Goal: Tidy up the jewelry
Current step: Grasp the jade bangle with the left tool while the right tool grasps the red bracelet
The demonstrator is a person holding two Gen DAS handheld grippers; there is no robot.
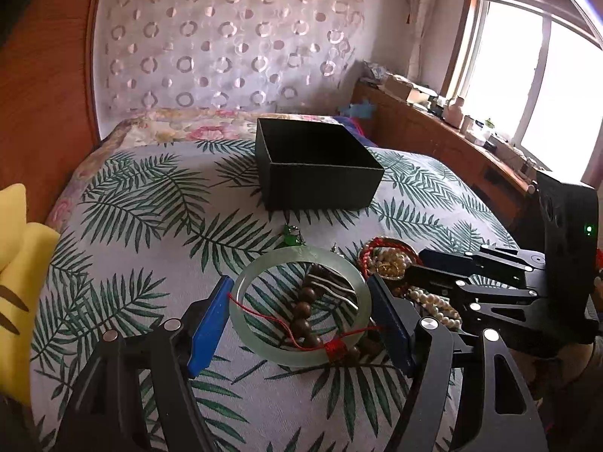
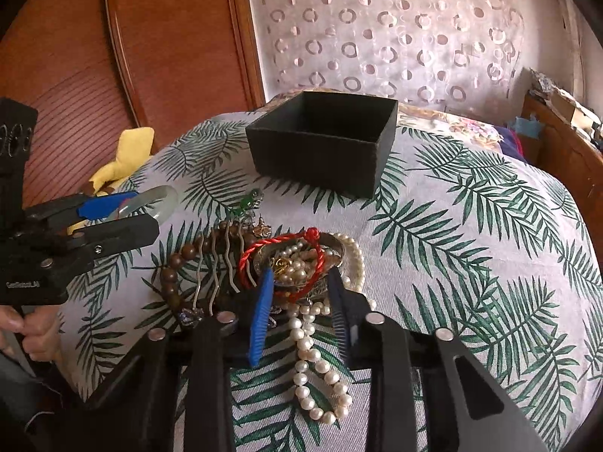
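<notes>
With the left gripper (image 1: 301, 316) clamped across the pale green jade bangle (image 1: 299, 305) above the leaf-print bed (image 1: 132, 226), lift slowly toward the open black box (image 1: 316, 162), since a red cord (image 1: 286, 324) crosses it; the right gripper (image 2: 301, 301) straddles the pearl tangle (image 2: 301, 263), half-open, gripping nothing.

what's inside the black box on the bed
The black box is open-topped. Only its dark upper inner walls show, with no jewelry visible there. The near wall hides its floor in both views, so the bottom cannot be checked.

One black box (image 1: 316, 167), one jade bangle (image 1: 264, 263), one wooden bead bracelet (image 2: 171, 267), one pearl strand (image 2: 316, 369), one red cord (image 2: 279, 243) and two tools.
</notes>
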